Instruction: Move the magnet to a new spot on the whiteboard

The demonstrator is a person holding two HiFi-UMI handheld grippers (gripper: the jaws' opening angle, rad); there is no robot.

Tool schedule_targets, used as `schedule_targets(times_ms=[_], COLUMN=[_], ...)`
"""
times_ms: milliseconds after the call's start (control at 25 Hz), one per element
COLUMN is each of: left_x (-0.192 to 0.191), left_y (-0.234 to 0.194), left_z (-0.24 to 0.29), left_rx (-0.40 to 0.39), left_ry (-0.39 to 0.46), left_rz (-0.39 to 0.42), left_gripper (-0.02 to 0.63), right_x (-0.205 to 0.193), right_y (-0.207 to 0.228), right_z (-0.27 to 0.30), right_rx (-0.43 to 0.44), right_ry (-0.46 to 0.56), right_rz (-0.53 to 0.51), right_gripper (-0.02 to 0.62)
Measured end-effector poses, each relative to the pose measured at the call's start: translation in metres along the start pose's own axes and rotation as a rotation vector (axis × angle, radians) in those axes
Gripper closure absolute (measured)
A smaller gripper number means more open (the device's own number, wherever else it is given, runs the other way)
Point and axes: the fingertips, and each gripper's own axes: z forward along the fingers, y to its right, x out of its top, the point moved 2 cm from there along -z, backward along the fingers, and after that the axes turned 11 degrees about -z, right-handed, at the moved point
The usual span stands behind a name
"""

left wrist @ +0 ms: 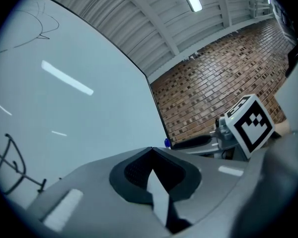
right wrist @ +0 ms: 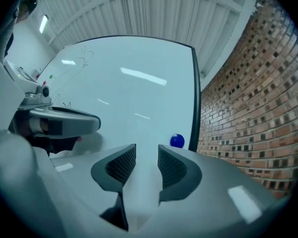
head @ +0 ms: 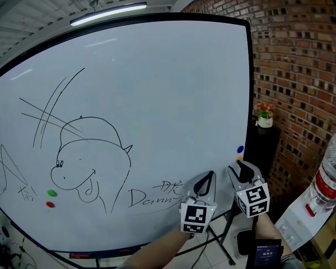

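Note:
A blue magnet sticks to the whiteboard near its lower right edge, with a small orange magnet just below it. My right gripper is just under these two, open with nothing between its jaws. In the right gripper view the blue magnet lies a little beyond and right of the right gripper. My left gripper hovers beside it to the left, over the scribbled writing, jaws shut and empty. The left gripper view shows the blue magnet just past the left gripper.
Green and red magnets sit at the board's lower left beside a cartoon drawing. A brick wall stands right of the board, with a potted plant on a dark cabinet and a water bottle.

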Motion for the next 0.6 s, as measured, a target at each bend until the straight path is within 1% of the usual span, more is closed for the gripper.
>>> schedule_targets(times_ms=[80, 200, 240, 400, 600], left_x=[0.004, 0.009, 0.011, 0.025, 0.043], left_y=[-0.011, -0.033, -0.041, -0.078, -0.122], left_z=[-0.014, -0.04, -0.051, -0.102, -0.173], left_rx=[0.032, 0.094, 0.117, 0.207, 0.301], left_ry=[-0.006, -0.025, -0.031, -0.042, -0.048], left_rz=[0.001, 0.01, 0.015, 0.037, 0.056], left_gripper=[0.607, 0.609, 0.609, 0.609, 0.609], right_x=[0.022, 0.055, 0.066, 0.108, 0.149], right_y=[-0.022, -0.062, -0.077, -0.145, -0.224], right_z=[-0.004, -0.007, -0.007, -0.002, 0.004], right_rx=[0.026, 0.079, 0.104, 0.207, 0.306], right_ry=[0.032, 0.084, 0.102, 0.168, 0.212], right_rz=[-0.028, -0.05, -0.054, -0.059, -0.051], right_gripper=[0.485, 0.577, 0.589, 0.589, 0.589])
